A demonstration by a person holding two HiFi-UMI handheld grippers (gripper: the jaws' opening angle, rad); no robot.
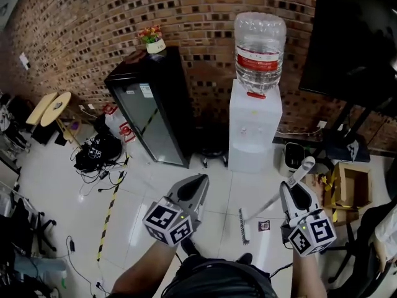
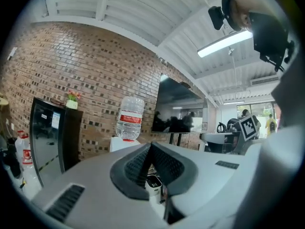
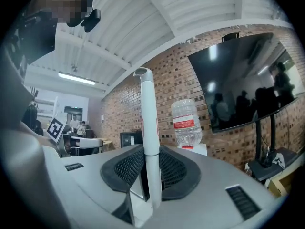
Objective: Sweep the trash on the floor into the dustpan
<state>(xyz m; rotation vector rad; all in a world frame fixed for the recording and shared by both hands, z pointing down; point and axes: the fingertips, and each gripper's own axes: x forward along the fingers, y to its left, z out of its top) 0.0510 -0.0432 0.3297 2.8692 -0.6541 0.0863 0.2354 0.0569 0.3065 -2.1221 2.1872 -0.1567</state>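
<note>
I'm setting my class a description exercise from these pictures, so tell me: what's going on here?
A person holds a gripper in each hand. The right gripper is shut on a white broom handle, with the bristles down on the floor beside a small dark scrap. The left gripper is shut on a small white part, possibly a dustpan's handle; no pan can be made out.

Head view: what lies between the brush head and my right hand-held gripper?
A small dark scrap on the floor tile, between the brush head and the right hand-held gripper; only the head view shows it.
</note>
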